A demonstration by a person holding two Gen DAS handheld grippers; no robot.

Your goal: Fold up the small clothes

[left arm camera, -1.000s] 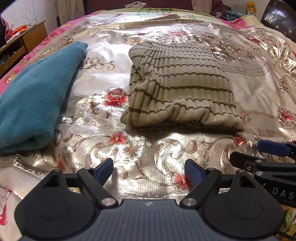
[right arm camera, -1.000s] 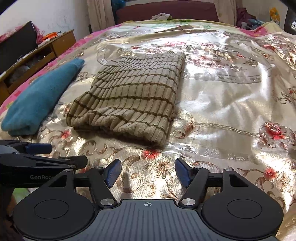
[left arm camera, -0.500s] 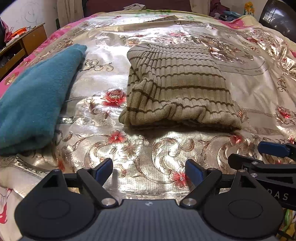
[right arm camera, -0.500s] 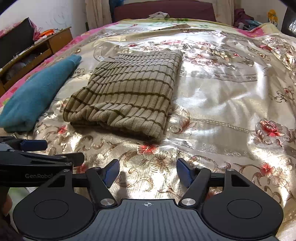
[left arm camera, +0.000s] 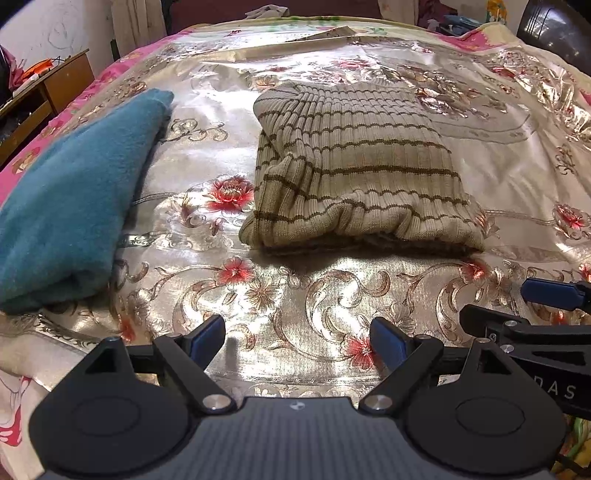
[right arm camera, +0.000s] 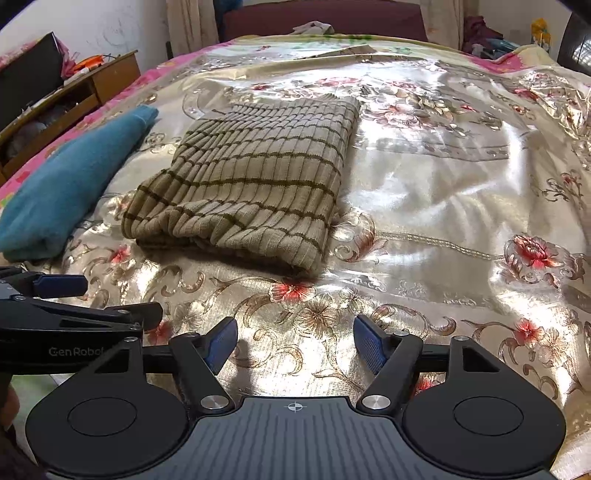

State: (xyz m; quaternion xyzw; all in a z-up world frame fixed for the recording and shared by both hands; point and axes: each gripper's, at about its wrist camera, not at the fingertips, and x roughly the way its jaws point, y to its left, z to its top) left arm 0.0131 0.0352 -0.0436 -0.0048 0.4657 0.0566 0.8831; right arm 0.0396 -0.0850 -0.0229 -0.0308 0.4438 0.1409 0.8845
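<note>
A folded beige sweater with thin brown stripes (left arm camera: 354,166) (right arm camera: 255,184) lies flat in the middle of the shiny floral bedspread (left arm camera: 295,288) (right arm camera: 443,184). To its left lies a folded teal fleece garment (left arm camera: 74,192) (right arm camera: 70,184). My left gripper (left arm camera: 297,332) hovers open over bare bedspread, short of the sweater's near edge, with nothing between its blue pads. My right gripper (right arm camera: 295,332) is also open and empty, just to the right of the left one. Each shows in the other's view: the right gripper (left arm camera: 517,302) at the right edge, the left gripper (right arm camera: 107,299) at the left edge.
A wooden cabinet (left arm camera: 55,85) (right arm camera: 85,88) with clutter stands left of the bed. A dark chair back (left arm camera: 554,29) is at the far right corner. A dark red headboard (right arm camera: 325,18) and loose clothes sit at the far end. A hand shows at the lower left of the right wrist view.
</note>
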